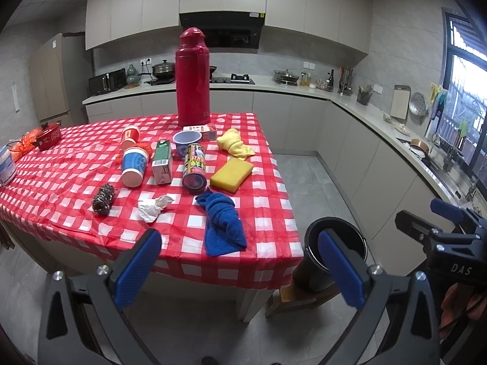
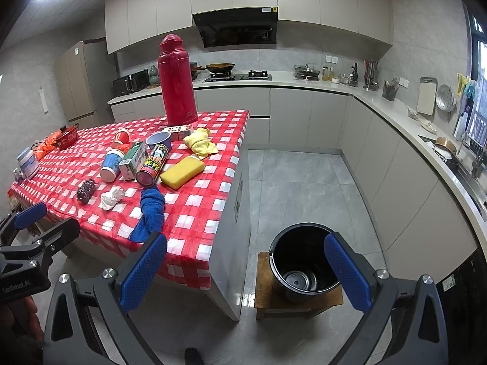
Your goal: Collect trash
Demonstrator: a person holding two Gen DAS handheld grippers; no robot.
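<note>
Black bucket sat on a stool beside the table, probably for trash like the crumpled tissue; left gripper and right gripper gaped wide, empty.

A crumpled white tissue is seen lying near the front edge of the red-checked tablecloth, just beside a dark wire scrubber. Behind it, a blue-and-white paper cup, a green carton and a spray can are laid on their sides in a row. An empty black bucket is stood upright on a low wooden stool, off the table's right front corner.
</note>
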